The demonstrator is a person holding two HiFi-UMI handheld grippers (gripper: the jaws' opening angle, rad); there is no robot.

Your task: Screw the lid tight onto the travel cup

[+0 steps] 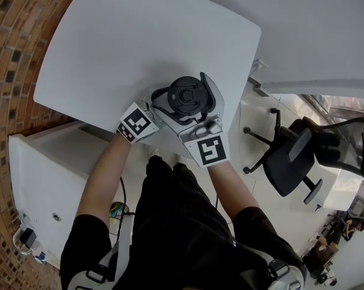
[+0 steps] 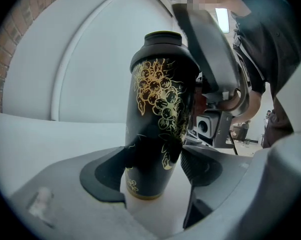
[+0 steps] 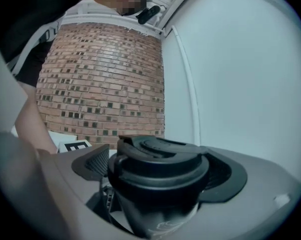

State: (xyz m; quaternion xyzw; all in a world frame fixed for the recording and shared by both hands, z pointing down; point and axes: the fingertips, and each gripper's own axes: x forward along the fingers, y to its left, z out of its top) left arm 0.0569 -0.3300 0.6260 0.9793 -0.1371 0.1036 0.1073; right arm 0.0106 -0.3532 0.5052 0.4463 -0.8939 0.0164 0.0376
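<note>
A black travel cup (image 2: 158,114) with a gold flower pattern stands upright on the white table (image 1: 139,35). Its black lid (image 1: 185,95) sits on top. My left gripper (image 2: 155,169) is shut low on the cup's body, both pads against it. My right gripper (image 3: 160,171) straddles the lid (image 3: 158,164) at the level of its rim. Its jaws stand wide, and a gap shows between the left pad (image 3: 93,164) and the lid. In the head view both grippers meet at the cup near the table's front edge, the right gripper (image 1: 191,101) above the left gripper (image 1: 164,106).
A brick wall (image 1: 13,41) runs along the left. A white cabinet (image 1: 43,168) stands below the table's front left edge. A black office chair (image 1: 297,156) is on the floor to the right. The table's far part is bare white surface.
</note>
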